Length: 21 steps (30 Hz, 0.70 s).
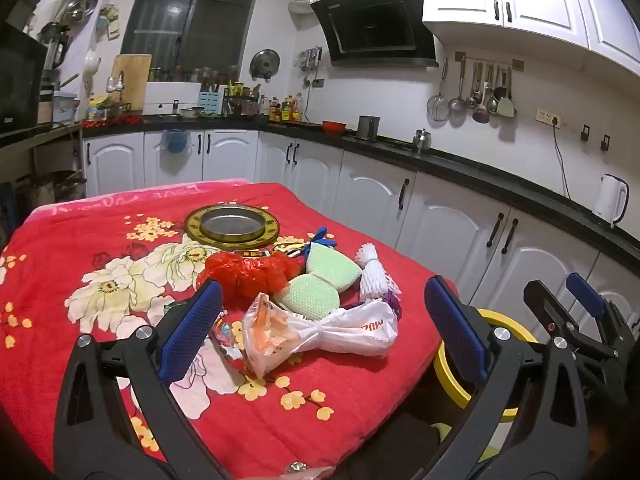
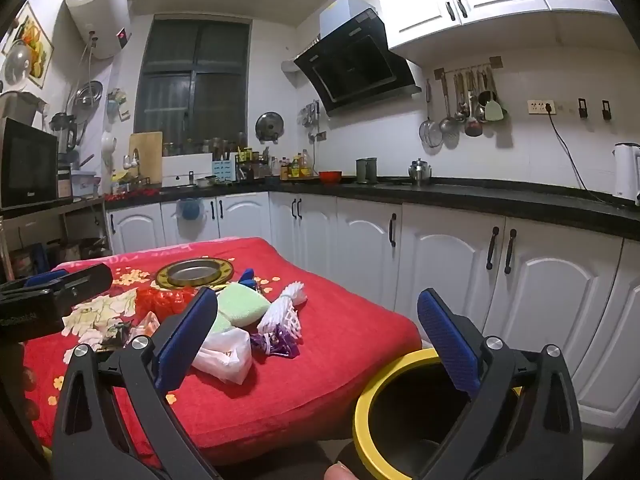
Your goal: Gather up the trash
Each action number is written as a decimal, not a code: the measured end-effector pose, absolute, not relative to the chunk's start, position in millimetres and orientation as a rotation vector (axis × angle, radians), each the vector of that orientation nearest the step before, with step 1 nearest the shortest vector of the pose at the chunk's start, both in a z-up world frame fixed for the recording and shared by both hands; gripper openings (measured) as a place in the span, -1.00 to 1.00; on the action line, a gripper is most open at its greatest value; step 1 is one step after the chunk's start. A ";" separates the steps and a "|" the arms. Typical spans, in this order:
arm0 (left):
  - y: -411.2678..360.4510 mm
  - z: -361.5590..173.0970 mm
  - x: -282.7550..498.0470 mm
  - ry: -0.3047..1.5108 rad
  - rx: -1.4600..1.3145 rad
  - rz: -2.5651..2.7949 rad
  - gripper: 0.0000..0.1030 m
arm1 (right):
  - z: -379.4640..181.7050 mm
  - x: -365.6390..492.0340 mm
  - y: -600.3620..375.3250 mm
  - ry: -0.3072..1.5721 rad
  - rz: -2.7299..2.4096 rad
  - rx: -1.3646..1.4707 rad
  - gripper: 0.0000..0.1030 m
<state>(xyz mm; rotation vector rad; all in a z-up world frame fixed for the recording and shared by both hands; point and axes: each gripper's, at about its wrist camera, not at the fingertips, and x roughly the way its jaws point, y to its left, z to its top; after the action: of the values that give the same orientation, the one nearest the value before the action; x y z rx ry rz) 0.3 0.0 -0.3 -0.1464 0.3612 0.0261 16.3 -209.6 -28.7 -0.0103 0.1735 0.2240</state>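
1. I find the trash heaped on the near right part of a table under a red floral cloth (image 1: pixel 120 248). Nearest me lies a knotted white plastic bag (image 1: pixel 320 332), with orange showing through one lobe.
2. Behind the bag lie two pale green foam pads (image 1: pixel 320 280), touching one another. A crumpled red plastic bag (image 1: pixel 248 272) lies to their left, touching them.
3. To the right of the pads lies a tied white foam net (image 1: pixel 372 272). A scrap of purple wrapping (image 2: pixel 276 342) sits just beside its near end.
4. A small printed wrapper (image 1: pixel 226 336) lies at the left end of the white bag.
5. A round tray with a gold rim (image 1: pixel 232 224) sits farther back on the cloth, apart from the heap.
6. A yellow-rimmed bin (image 2: pixel 400 412) stands on the floor off the table's near right corner. Its inside is dark, so I cannot tell what it holds.
7. My left gripper (image 1: pixel 324 328) hangs over the near edge of the table, jaws spread wide, gripping nothing. The white bag appears between its fingers.
8. My right gripper (image 2: pixel 320 336) hangs above the bin and the table corner, jaws likewise wide and empty.
9. A fingertip (image 2: pixel 340 472) shows at the bottom edge of the right wrist view.
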 end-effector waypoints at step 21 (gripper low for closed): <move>4.9 0.5 -1.8 0.351 -0.147 0.024 0.81 | -30.8 16.1 -211.9 0.172 0.227 -0.005 0.88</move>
<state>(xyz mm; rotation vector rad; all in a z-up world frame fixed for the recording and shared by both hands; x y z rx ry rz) -1.8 4.9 0.5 -0.1469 0.3514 0.0237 16.1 -211.9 -30.8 -0.0051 0.1719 0.2270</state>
